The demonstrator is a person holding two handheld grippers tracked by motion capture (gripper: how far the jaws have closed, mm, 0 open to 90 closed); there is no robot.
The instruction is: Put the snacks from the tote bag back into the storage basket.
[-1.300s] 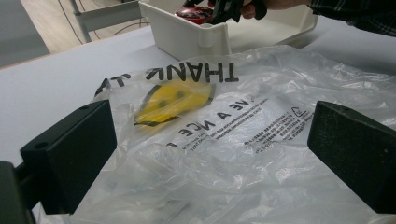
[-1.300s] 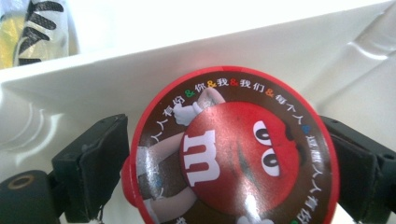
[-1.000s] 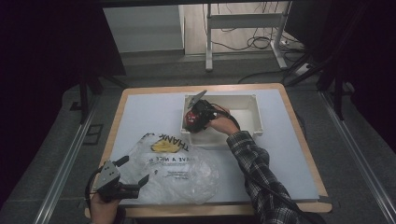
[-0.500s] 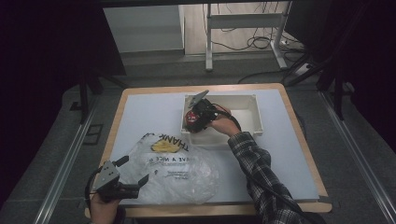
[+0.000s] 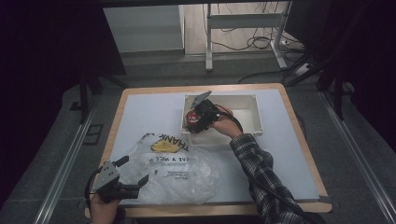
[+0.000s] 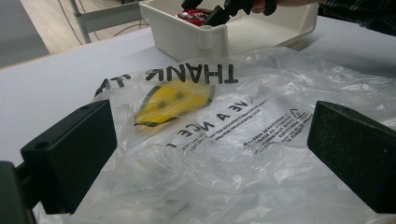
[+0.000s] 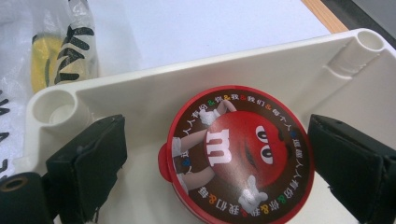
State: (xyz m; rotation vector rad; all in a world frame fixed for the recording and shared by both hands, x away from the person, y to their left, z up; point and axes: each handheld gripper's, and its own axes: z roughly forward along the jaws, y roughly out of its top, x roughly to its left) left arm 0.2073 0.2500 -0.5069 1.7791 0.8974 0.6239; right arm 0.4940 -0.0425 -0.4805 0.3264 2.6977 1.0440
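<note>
On a white table (image 5: 280, 154), the right gripper (image 7: 215, 163), jaws apart, flanks a red candy tub (image 7: 240, 154) inside a white bin (image 5: 250, 116), while the left gripper (image 6: 210, 154) gapes over a plastic bag (image 6: 224, 135).

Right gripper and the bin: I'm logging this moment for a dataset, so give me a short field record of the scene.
surface: white table
bin: white bin, open top
bin contents: round red candy tub, lid up
right gripper: open, jaws either side of the tub, not touching
left gripper: open, at the bag's near edge
bag: clear plastic bag, flat, beside the bin
</note>
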